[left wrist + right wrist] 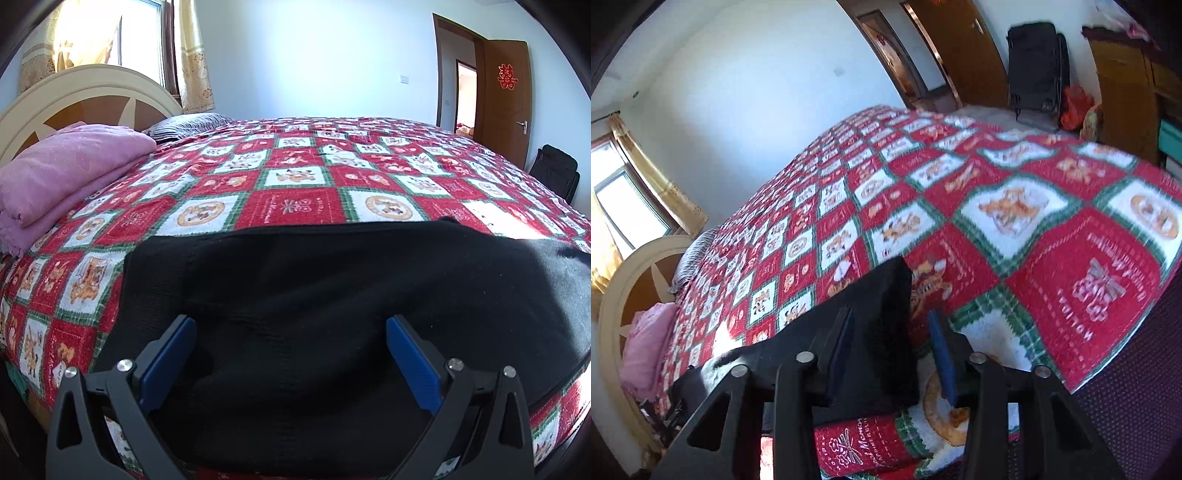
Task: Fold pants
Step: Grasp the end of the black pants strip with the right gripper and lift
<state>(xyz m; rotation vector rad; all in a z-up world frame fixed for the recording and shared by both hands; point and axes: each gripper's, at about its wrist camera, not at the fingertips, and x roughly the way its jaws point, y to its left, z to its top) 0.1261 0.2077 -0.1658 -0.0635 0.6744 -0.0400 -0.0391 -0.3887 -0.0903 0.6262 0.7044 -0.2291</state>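
Observation:
Black pants [332,277] lie flat across the near side of a red, white and green patchwork quilt [295,173]. My left gripper [291,325] hangs just above them, open wide, with its blue pads [173,362] apart over the dark cloth. In the right wrist view one end of the pants [879,350] sits between the fingers of my right gripper [892,332], with a corner sticking up past the tips. The cloth lies against the left finger. A strip of quilt [1071,258] shows between the cloth and the right blue pad [942,354], so that gripper is open.
A folded pink blanket [66,173] and a striped pillow [184,125] lie by the cream headboard [74,96]. A brown door [506,92] stands open beyond the bed. A black suitcase [1034,62] stands past the foot. The bed's edge drops off to the right in the right wrist view.

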